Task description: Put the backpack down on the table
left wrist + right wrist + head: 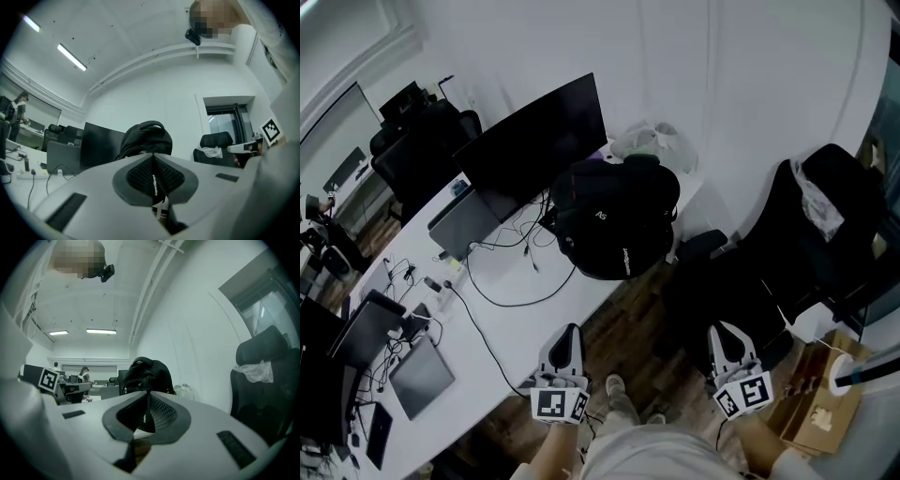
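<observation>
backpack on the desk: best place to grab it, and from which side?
Probably the carry loop on top of the backpack. It stands upright on the table, and the loop arches clear of the body, so jaws can close round it. Come from above on the open table-edge side; the monitor stands close on its other side.

The left gripper (pixel 570 330) is held roughly level, with its jaws pressed fully together and nothing between them. The right gripper (pixel 725 328) is held alongside, well apart from it, its jaws likewise brought together at the tips (a narrow slit is left lower down) and empty. Both are pointed forward.
</observation>
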`<state>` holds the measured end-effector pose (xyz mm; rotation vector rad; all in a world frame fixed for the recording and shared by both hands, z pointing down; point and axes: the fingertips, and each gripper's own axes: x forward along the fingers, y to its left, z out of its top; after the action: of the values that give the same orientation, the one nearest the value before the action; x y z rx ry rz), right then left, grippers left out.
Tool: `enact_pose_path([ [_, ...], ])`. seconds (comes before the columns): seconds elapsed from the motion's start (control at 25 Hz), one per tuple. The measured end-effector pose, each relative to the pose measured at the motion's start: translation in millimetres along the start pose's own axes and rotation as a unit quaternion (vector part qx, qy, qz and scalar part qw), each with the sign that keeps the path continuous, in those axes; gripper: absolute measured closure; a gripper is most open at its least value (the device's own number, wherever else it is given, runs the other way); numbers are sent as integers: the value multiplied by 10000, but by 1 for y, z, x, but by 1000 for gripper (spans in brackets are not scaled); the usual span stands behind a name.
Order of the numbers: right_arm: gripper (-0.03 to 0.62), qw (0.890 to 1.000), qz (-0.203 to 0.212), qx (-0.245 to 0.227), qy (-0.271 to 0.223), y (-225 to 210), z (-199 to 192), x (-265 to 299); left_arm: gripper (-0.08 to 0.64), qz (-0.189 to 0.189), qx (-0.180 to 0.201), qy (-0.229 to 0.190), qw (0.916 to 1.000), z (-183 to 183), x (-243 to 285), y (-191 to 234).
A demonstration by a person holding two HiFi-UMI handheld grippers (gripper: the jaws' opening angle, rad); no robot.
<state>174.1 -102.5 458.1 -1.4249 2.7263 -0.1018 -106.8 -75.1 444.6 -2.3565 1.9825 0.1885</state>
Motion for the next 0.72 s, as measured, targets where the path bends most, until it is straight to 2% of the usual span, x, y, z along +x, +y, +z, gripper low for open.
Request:
enact_pose_path([
  [0.36, 561, 9998, 2, 122, -183, -13, 16, -58, 552, 291, 200, 89, 9993, 11, -57, -32],
  [0.72, 561, 9998, 1, 89, -201, 9, 15, -86, 552, 250, 321, 141, 9991, 19, -94, -38],
])
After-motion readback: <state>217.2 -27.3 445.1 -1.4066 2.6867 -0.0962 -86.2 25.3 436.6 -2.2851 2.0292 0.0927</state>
